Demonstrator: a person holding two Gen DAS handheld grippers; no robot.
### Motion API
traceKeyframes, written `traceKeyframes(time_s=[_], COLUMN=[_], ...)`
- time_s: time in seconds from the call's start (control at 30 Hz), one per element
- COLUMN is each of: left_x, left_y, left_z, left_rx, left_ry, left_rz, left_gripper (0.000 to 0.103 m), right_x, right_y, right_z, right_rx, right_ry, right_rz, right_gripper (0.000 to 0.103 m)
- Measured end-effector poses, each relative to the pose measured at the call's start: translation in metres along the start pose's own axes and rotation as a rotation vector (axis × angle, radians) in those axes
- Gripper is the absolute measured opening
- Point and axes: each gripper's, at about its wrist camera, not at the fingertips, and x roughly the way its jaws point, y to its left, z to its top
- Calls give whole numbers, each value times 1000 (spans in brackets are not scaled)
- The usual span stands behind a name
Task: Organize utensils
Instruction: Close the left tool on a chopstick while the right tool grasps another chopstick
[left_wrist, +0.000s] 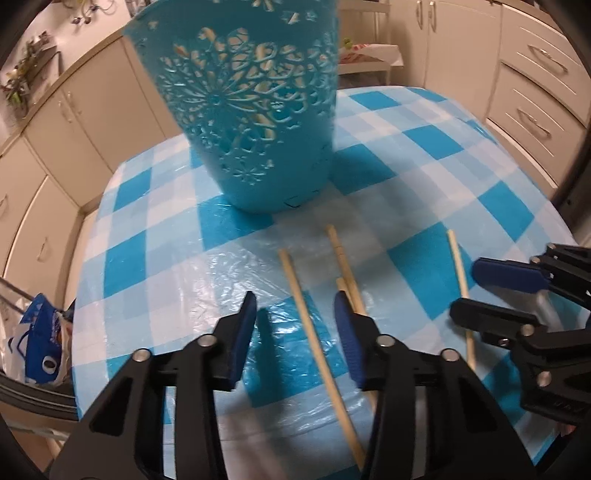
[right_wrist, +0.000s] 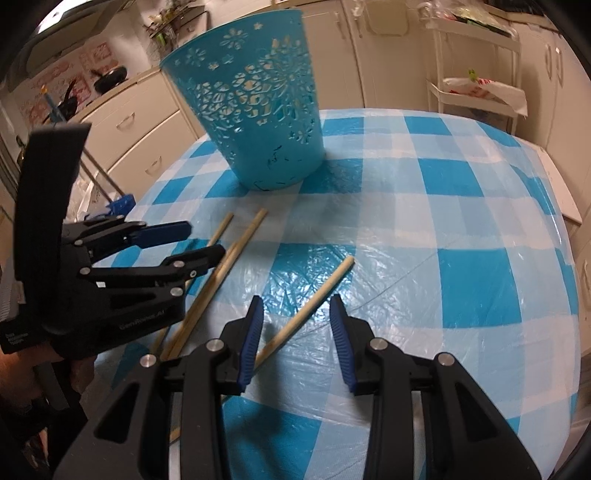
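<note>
Several wooden chopsticks lie on the blue-checked tablecloth (left_wrist: 155, 236) in front of a tall blue cut-out holder (left_wrist: 251, 122), also seen in the right wrist view (right_wrist: 258, 110). My left gripper (left_wrist: 295, 314) is open, low over the table, with one chopstick (left_wrist: 314, 332) running between its fingers and a pair (left_wrist: 345, 269) by its right finger. My right gripper (right_wrist: 295, 317) is open over a separate chopstick (right_wrist: 310, 302). Each gripper shows in the other's view: the right gripper (left_wrist: 469, 291) and the left gripper (right_wrist: 207, 240).
Cream cabinets (left_wrist: 532, 96) surround the round table. A white trolley (right_wrist: 476, 92) stands behind it. A plastic bag (left_wrist: 40, 343) sits below the table's left edge. The table's right side (right_wrist: 461, 229) holds nothing but cloth.
</note>
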Motion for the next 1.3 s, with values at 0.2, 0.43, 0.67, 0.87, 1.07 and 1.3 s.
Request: traceKeyframes(time_s=[0.2,0.43,0.67,0.87,1.07,1.3], left_x=[0,-1,0,-6,-1,1], left_y=[26,33,27,37,38,38], left_z=[-8,-11,-7,-10,-12,-9], left_rx=[-115,-119,-87,-122,-119,-110], left_ry=[12,29,52,35,67,69], left_rz=[-99,-117,-129,-112,-114,-109], left_gripper=[16,9,7,5,5,5], right_x=[12,10,16,17,17,13], right_y=[11,-5,12,7,15,14], right_z=[13,18,22,26,23,19], right_rx=[-108,-3,-90,-53,-23,35], right_ry=[70,118,169,204,194,161], right_rz=[-5,-7,-2,-23,-85,-128], right_gripper=[33,14,12,12,16,16])
